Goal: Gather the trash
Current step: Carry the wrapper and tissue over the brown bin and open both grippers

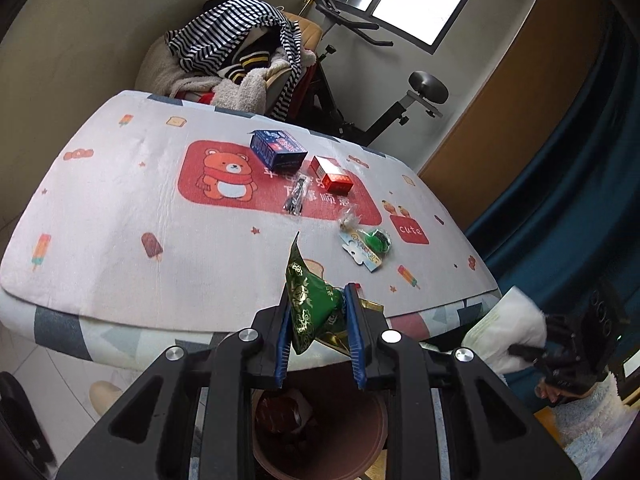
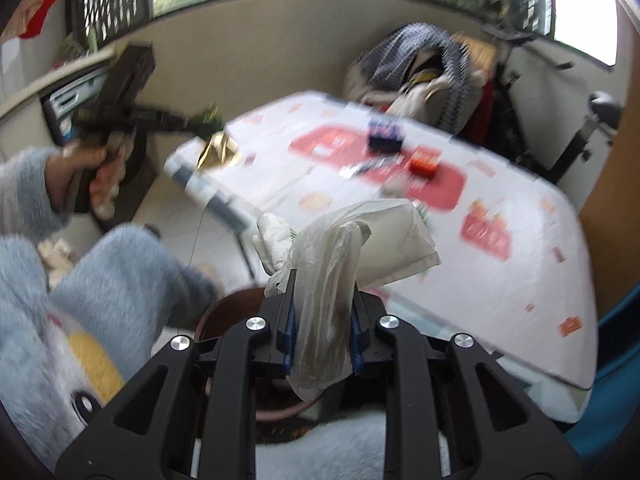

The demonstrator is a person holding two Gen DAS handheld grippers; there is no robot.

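Left wrist view: left hand-held gripper (image 1: 316, 300) pinching green wrapper (image 1: 310, 300) above brown bin (image 1: 360, 440), at near edge of bench (image 1: 100, 208). Blue box (image 1: 276, 150), red box (image 1: 332, 176) on bench.

Right wrist view, blurred: right hand-held gripper (image 2: 322, 292) pinching clear plastic bag (image 2: 326, 280) with white paper (image 2: 400, 240), over bin (image 2: 224, 312).

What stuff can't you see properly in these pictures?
- Bin, left wrist view: its inside is mostly hidden behind the left gripper.
- Boxes on the table, right wrist view: smeared by motion blur.
- Box lettering, left wrist view: too small to read.
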